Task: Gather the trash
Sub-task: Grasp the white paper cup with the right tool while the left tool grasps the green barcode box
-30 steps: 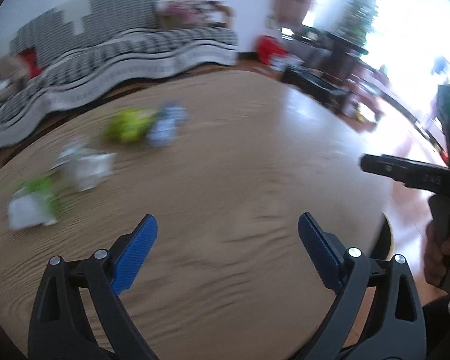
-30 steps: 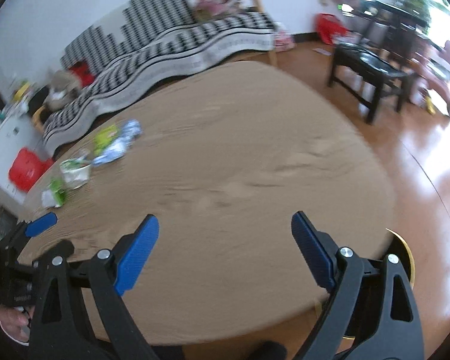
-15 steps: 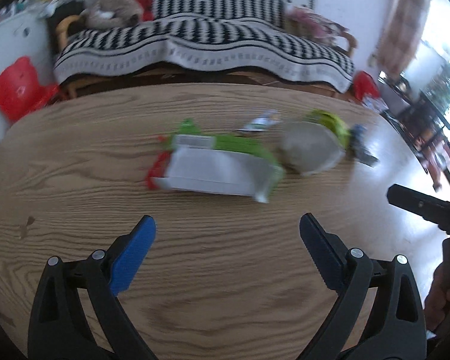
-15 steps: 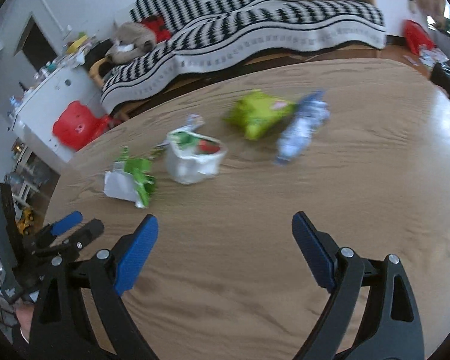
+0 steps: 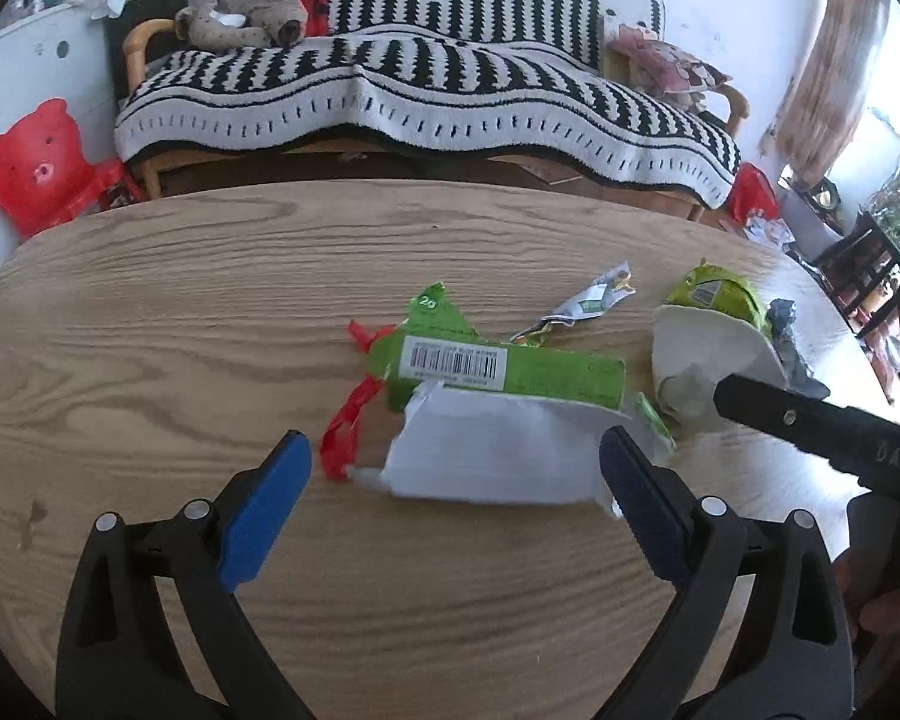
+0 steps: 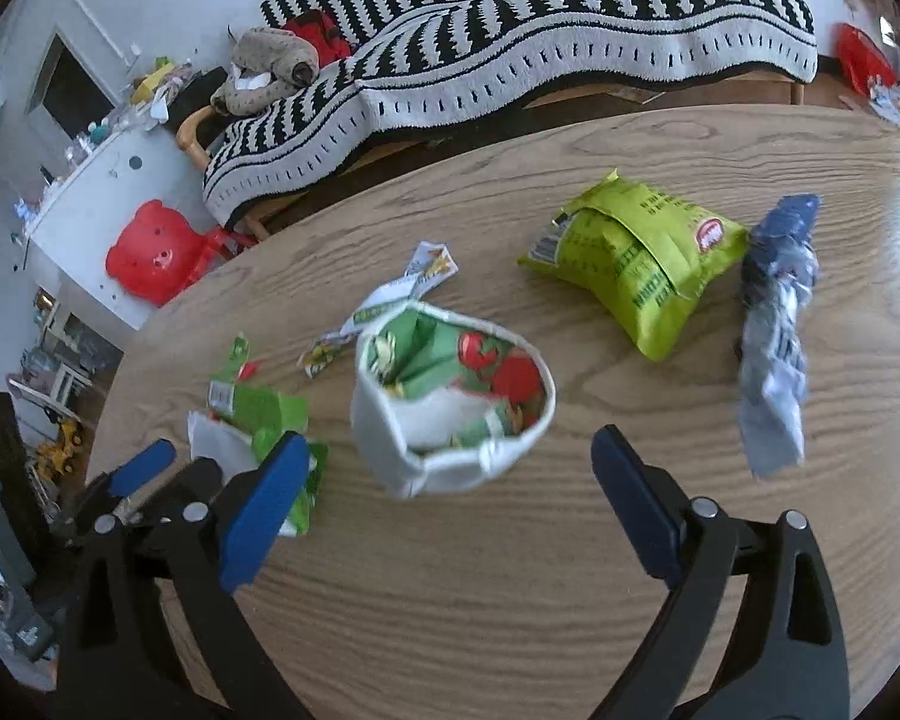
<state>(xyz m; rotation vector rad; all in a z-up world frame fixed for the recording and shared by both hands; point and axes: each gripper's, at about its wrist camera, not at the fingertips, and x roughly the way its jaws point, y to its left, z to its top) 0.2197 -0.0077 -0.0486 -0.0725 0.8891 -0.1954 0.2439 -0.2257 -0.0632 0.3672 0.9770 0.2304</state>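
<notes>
**Left wrist view: both grippers spread wide over scattered wrappers**

Left wrist view showed the left gripper (image 5: 455, 483) released, jaws straddling a torn green-and-white carton (image 5: 498, 414) on the wooden table (image 5: 150, 330). The right gripper (image 6: 444, 495) hung equally wide, empty, just short of the crumpled white cup (image 6: 450, 402); a lime snack bag (image 6: 636, 258) and blue-grey wrapper (image 6: 774, 336) lay farther right. The carton looked flat, possibly limp, so closing might skid it or pinch only a flap.

Wood-grain worktop (image 6: 510, 570) carries torn green-white wrapper (image 5: 498, 420), open white cup (image 6: 450, 408), lime snack bag (image 6: 636, 252), crumpled blue-grey wrapper (image 6: 774, 324), small wrapper scrap (image 6: 390, 306).
</notes>
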